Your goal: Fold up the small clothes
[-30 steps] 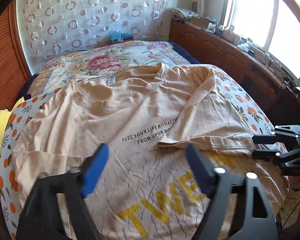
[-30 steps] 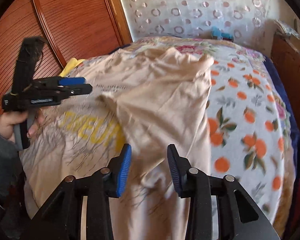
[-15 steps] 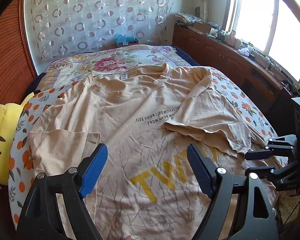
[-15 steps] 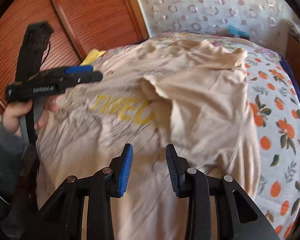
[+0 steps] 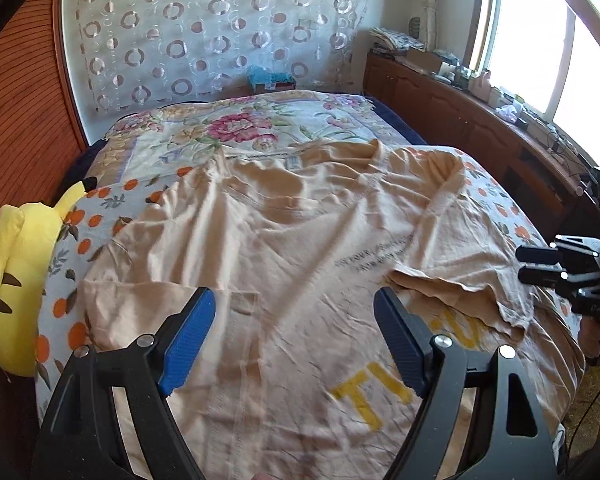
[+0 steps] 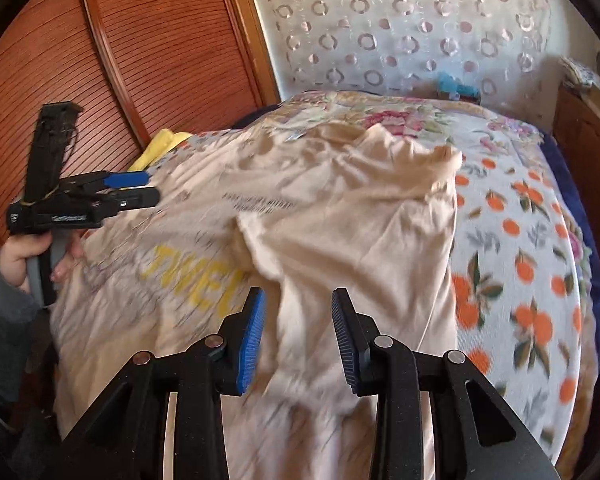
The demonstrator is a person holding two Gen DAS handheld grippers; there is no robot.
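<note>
While the beige T-shirt is lying spread across the bed, the left gripper is hovering wide open above it, the right gripper gaping over its folded sleeve

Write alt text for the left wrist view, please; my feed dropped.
The open left gripper hovers over a peach T-shirt spread on a patterned bed, its right sleeve folded inward. The right gripper sits at the shirt's right edge; a yellow plush lies left.
</note>
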